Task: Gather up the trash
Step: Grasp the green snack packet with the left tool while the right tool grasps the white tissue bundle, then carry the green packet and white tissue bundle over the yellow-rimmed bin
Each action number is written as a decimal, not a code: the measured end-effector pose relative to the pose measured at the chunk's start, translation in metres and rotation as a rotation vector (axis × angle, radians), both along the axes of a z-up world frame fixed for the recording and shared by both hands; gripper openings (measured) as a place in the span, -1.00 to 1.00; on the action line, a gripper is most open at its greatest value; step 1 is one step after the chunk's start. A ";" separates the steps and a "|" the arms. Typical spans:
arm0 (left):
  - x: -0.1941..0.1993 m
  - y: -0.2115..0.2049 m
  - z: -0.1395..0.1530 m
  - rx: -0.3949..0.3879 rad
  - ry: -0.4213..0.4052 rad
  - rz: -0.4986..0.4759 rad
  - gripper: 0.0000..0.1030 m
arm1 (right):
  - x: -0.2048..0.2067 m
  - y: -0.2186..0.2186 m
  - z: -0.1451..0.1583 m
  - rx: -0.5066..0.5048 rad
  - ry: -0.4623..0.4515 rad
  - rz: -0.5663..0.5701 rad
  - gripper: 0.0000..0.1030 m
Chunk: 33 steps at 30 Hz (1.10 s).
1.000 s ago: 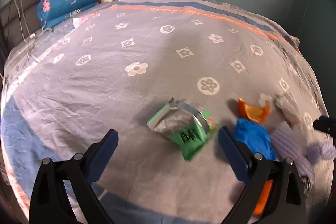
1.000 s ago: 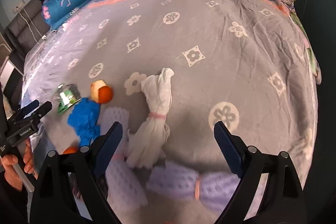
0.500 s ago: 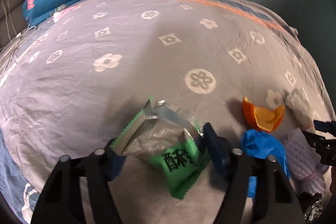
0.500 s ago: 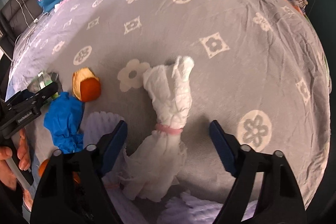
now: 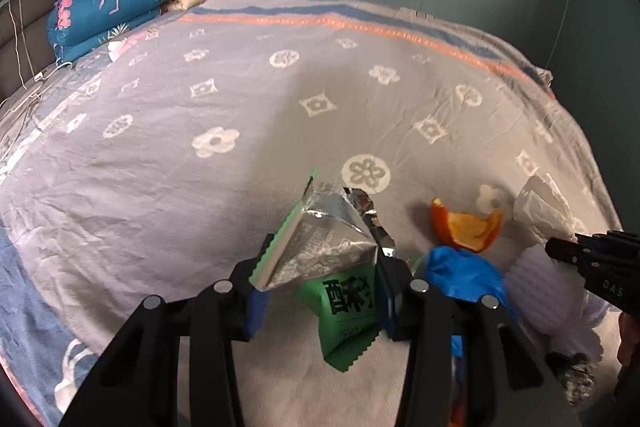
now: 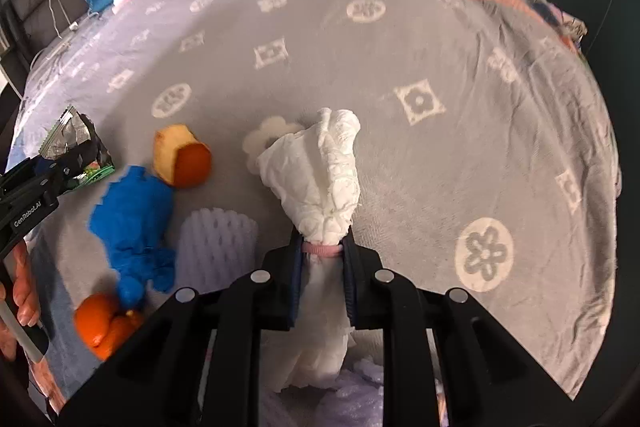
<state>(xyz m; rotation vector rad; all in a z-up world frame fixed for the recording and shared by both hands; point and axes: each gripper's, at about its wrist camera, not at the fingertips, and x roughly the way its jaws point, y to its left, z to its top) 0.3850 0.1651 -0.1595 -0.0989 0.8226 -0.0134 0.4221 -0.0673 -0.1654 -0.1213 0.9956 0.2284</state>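
My left gripper [image 5: 320, 291] is shut on a green and silver snack wrapper [image 5: 328, 251] and holds it just above the bed. My right gripper [image 6: 322, 259] is shut on a white tissue bundle [image 6: 320, 179] tied with a pink band, gripping it at the band. An orange peel [image 5: 466, 229] and a crumpled blue wrapper [image 5: 464, 275] lie right of the snack wrapper. In the right wrist view the orange peel [image 6: 182, 157], blue wrapper [image 6: 134, 223], a lilac foam net [image 6: 216, 243] and another orange peel [image 6: 104, 323] lie to the left.
The trash lies on a grey patterned bedspread [image 5: 240, 107]. Folded quilts and pillows [image 5: 108, 3] are stacked at the head of the bed. The bed's right edge [image 6: 592, 187] drops off near a teal wall.
Both grippers moved forward and closed: the left one on the snack wrapper, the right one on the tissue bundle. The wrapper is now lifted slightly off the bed.
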 end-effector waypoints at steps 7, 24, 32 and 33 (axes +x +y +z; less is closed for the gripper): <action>-0.031 0.008 0.026 -0.066 -0.025 0.014 -0.20 | -0.023 -0.003 0.033 0.045 -0.043 0.017 -0.67; -0.127 0.003 0.069 -0.124 -0.079 0.029 -0.20 | -0.119 -0.032 0.115 0.213 -0.098 0.067 -0.67; -0.163 -0.023 0.086 -0.112 -0.102 -0.011 -0.19 | -0.175 -0.055 0.139 0.271 -0.100 0.086 -0.67; -0.166 -0.028 0.087 -0.110 -0.104 -0.017 -0.20 | -0.180 -0.058 0.140 0.276 -0.100 0.087 -0.67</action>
